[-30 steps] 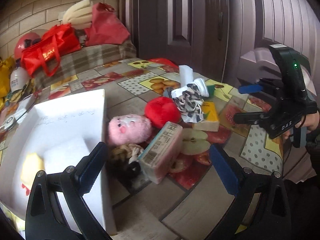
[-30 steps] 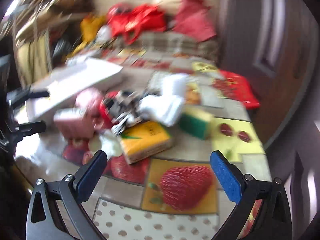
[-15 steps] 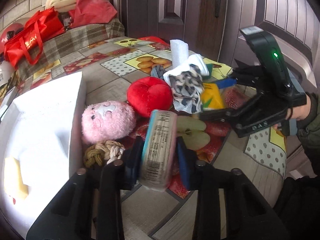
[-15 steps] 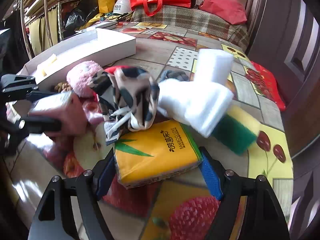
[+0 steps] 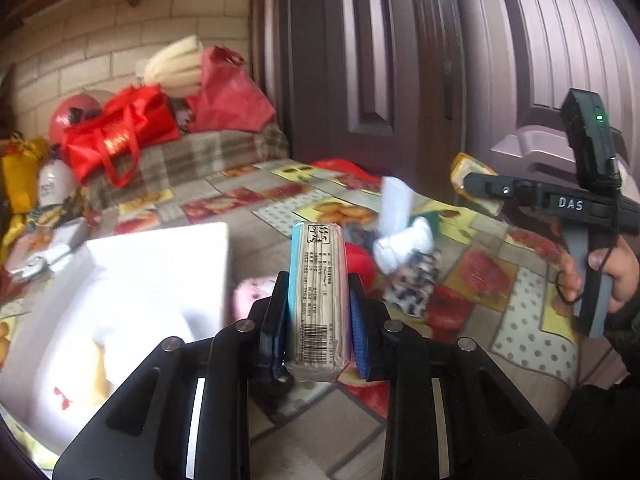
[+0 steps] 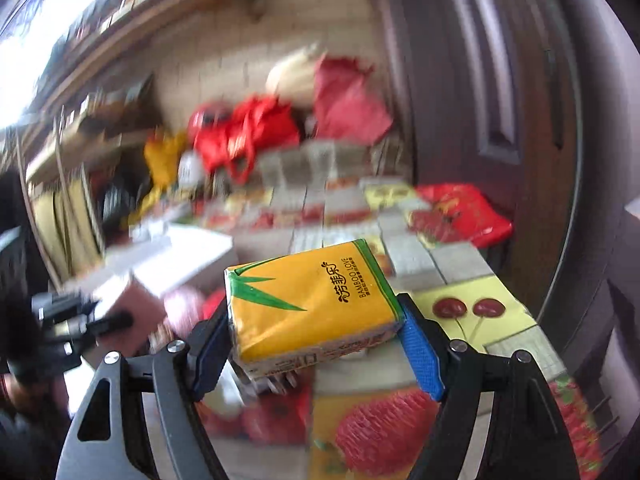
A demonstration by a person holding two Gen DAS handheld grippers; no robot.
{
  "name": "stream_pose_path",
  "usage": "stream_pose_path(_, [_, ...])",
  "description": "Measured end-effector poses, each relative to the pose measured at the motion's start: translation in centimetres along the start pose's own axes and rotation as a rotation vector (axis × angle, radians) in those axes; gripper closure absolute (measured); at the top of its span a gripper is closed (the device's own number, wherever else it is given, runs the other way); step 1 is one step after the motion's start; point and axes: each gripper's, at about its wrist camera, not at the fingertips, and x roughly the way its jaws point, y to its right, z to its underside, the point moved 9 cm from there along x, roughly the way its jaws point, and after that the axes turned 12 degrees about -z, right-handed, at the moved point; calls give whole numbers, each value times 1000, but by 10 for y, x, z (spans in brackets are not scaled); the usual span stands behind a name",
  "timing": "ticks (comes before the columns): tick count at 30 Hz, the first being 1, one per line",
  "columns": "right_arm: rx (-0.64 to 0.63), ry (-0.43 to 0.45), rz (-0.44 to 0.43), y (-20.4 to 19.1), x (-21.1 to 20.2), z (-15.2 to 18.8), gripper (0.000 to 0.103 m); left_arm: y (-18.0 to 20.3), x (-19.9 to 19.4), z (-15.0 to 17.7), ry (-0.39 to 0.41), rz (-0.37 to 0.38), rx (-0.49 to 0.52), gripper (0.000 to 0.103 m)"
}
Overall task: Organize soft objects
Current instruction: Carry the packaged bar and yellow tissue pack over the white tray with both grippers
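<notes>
My left gripper (image 5: 318, 300) is shut on a pink-and-blue tissue pack (image 5: 318, 264) and holds it on edge above the table. My right gripper (image 6: 316, 320) is shut on a yellow tissue pack (image 6: 312, 300), also off the table; in the left wrist view that pack (image 5: 466, 170) hangs at the right, with a hand on the grip. Below on the fruit-print tablecloth (image 5: 532, 304) lie a pink plush (image 5: 248, 292), a red plush (image 5: 358, 260), a white sock (image 5: 404, 240) and a spotted cloth (image 5: 412, 284).
An open white box (image 5: 160, 264) sits on the table's left side. Red bags (image 5: 116, 136) are piled on a checked bench behind. A dark door (image 5: 380, 60) stands close on the right. A red plastic bag (image 6: 460, 212) lies at the table's far corner.
Both grippers went from wide open to shut on their tissue packs, then lifted them off the table. The right wrist view is tilted and blurred now.
</notes>
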Motion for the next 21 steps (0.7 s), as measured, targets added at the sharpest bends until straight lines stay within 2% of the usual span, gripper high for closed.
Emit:
stream_pose_path(3, [17, 53, 29, -4, 9, -1, 26, -10, 0, 0, 4, -14, -31, 77])
stream_pose_path(6, [9, 53, 48, -11, 21, 0, 26, -14, 0, 1, 6, -25, -41, 77])
stream_pose_path(8, [12, 72, 32, -16, 22, -4, 26, -16, 0, 1, 9, -30, -45, 77])
stream_pose_path(21, [-125, 29, -20, -69, 50, -1, 26, -53, -9, 8, 21, -119, -98, 77])
